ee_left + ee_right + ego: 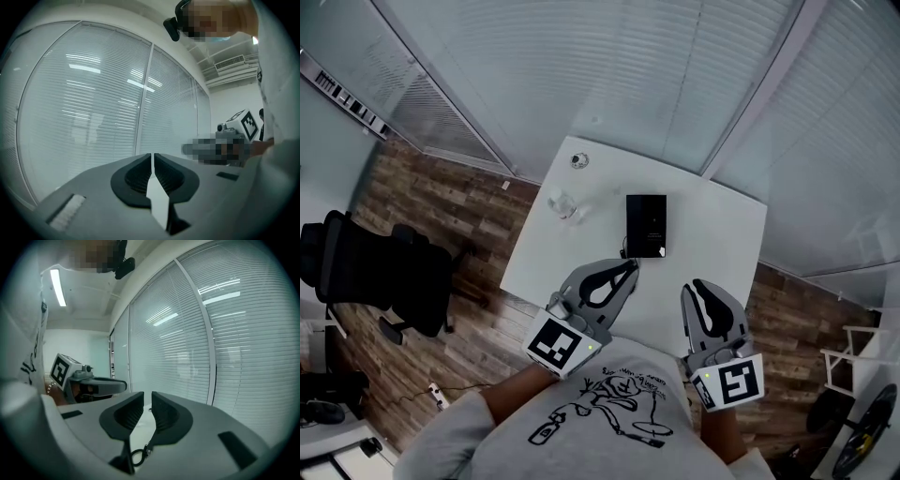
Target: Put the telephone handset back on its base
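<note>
Telephone: flat black rectangular plastic telephone [646, 225], lying on the white rectangular table [722, 234], roughly at its middle.
Handset: not separable from the base at this size. Impossible to tell whether on or off its cradle.
Handling: judged light, stiff and smooth, so somewhat slippery under hard pads. Not fragile. Likely tugged by a cord if one is attached.
Hold: best across the narrow middle of the handset bar, pads on its two long sides, clear of the ends.
Left gripper [630, 266]: jaws pressed together, nothing between them. Tips just short of the telephone's near left corner, height above it unclear.
Right gripper [699, 285]: jaws closed, empty. Nearer than the telephone and off to its right.
Crumpled clear object [564, 203]: left of the telephone, material uncertain.
Small round object [578, 160]: beyond the telephone and to its left, identity unclear.
Hidden: telephone absent from both gripper views, filled with window blinds [93, 108] and the other gripper. Dark speck at the telephone's near left corner, possibly cord.
</note>
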A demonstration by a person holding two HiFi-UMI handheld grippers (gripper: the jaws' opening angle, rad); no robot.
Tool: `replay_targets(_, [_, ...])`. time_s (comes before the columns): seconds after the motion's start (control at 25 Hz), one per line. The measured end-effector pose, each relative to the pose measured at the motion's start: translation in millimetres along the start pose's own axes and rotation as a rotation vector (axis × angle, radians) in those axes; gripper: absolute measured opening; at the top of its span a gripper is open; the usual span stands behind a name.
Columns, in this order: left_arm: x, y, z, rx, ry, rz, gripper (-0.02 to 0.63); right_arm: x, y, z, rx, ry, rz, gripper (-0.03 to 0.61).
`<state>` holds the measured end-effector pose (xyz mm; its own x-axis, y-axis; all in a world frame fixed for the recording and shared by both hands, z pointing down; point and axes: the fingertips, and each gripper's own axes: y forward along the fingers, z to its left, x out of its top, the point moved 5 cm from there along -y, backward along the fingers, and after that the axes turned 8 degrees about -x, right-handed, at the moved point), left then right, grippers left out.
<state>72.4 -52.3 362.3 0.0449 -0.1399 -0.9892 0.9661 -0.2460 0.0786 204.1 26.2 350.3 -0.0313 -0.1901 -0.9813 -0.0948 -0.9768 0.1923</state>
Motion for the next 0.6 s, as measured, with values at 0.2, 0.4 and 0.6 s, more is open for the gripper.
replay_targets(0.2, [4.8,4.4,0.4,-0.005,-0.008,-0.013,0.021,5.3,-0.7,-0.2,0.000,-0.010,-0.009,0.046])
replay_targets(0.4, [5.1,5.3,0.6,-0.005,-0.011,-0.013,0.021,5.7,1.5,-0.5,0.010,-0.026,-0.008,0.046])
replay_targets(0.6, [3.2,9.9,-0.4,-0.011,-0.025,-0.003,0.021,7.2,2.7,-4.4,0.005,-0.019,-0.005,0.046])
